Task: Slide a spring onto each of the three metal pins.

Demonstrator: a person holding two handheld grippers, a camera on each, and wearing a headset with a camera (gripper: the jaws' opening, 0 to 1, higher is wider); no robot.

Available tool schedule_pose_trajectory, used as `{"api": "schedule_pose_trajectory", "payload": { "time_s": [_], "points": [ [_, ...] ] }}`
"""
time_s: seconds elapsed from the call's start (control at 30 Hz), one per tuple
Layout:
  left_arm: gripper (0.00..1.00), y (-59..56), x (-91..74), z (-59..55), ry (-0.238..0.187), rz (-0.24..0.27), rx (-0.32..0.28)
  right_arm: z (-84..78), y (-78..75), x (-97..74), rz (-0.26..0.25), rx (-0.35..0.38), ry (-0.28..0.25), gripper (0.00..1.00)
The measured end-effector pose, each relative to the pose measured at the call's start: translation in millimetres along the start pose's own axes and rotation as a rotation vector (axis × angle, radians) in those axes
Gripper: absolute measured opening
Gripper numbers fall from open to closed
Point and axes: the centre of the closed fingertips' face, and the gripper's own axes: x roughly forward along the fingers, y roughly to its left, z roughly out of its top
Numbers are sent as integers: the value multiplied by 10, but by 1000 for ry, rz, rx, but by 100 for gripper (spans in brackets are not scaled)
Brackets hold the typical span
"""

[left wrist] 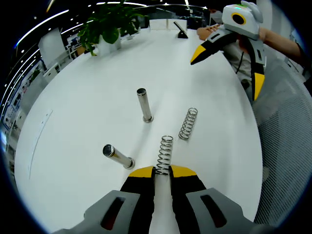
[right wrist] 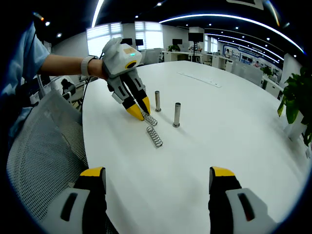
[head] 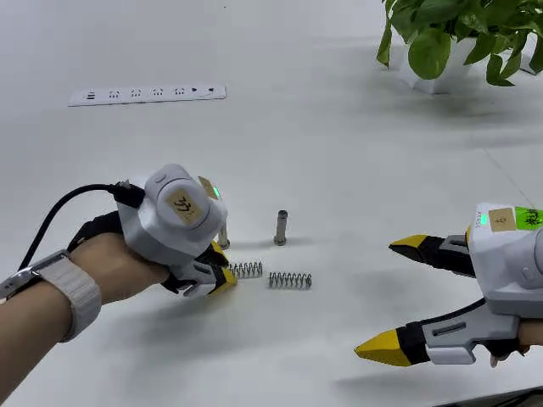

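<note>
My left gripper is shut on one end of a steel spring, which lies along the white table. A second spring lies loose just beyond it. Two metal pins stand upright: one behind the springs, the other close beside the left gripper. My right gripper hovers wide open at the near right, holding nothing. The right gripper view shows the left gripper with the held spring.
A white power strip lies at the far left. A potted plant stands at the far right corner. A mesh chair sits by the table's near edge. Bare table surface surrounds the pins.
</note>
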Motion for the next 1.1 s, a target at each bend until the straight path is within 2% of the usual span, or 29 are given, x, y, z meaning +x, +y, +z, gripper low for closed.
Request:
{"api": "schedule_pose_trajectory", "payload": {
  "time_s": [0.1, 0.5, 0.57, 0.67, 0.7, 0.73, 0.8, 0.97, 1.1],
  "points": [
    [12, 5, -3, -3, -3, 3, -4, 4, 17, 8, 5, 0, -3, 88],
    [10, 0, -11, -11, -63, 40, -82, 80, 87, 66, 21, -12, -12, 86],
    [10, -48, -21, -14, -58, 35, -93, 116, 102, 78, 27, -16, -16, 86],
    [10, -107, -34, -3, -72, 35, -97, 158, 104, 97, 27, -25, -19, 85],
    [10, -112, -46, 6, -80, 32, -106, 168, 105, 100, 28, -28, -20, 85],
    [10, -123, -79, 59, -107, 37, -109, 180, 105, 107, 30, -31, -22, 85],
    [10, -129, -122, 92, -119, 48, -111, 198, 109, 116, 32, -35, -23, 85],
    [10, -143, -271, 97, -153, 70, -118, 274, 156, 148, 43, -54, -31, 83],
    [10, -182, -371, 68, -184, 75, -116, 331, 184, 182, 56, -46, -41, 77]
  ]
}}
